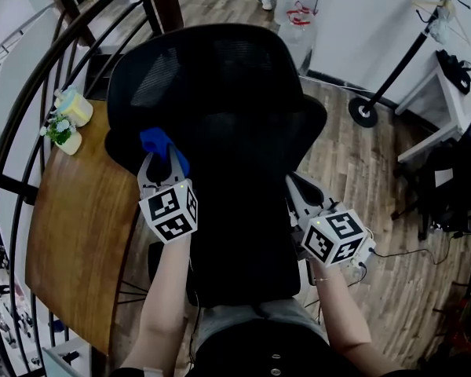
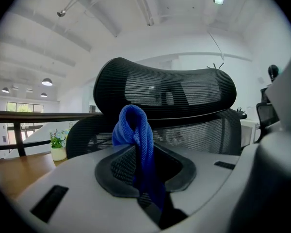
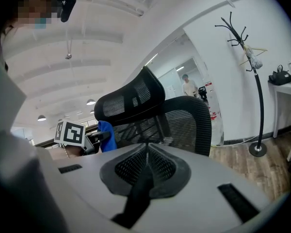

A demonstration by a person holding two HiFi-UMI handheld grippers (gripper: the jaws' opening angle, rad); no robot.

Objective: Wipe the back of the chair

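View from above of a person behind a black mesh office chair [image 1: 235, 116], 1 tool in each hand. The left tongs [image 1: 163, 165] are clenched on a folded blue cloth [image 1: 161, 143], which bulges out past their tips. The cloth sits at the left edge of the chair back, just below the headrest [image 2: 165, 89]. Whether it touches the mesh cannot be told.

The right tongs [image 1: 297, 199] are closed with nothing between them. They sit low at the right side of the chair back, near the armrest. A wooden worktop [image 1: 78, 218] with a small potted plant [image 1: 61, 132] stands just left of the chair, inside a curved dark railing [image 1: 31, 93].

The wiping stroke seems about to begin. To do it well, the bulge of cloth, not the hard tips, should press on the mesh. Pressure is best kept light, since mesh gives and can snag. Overlapping sweeps across the back, working from top to bottom, would likely cover it evenly. The chair probably swivels, so the right tongs could brace its right edge.
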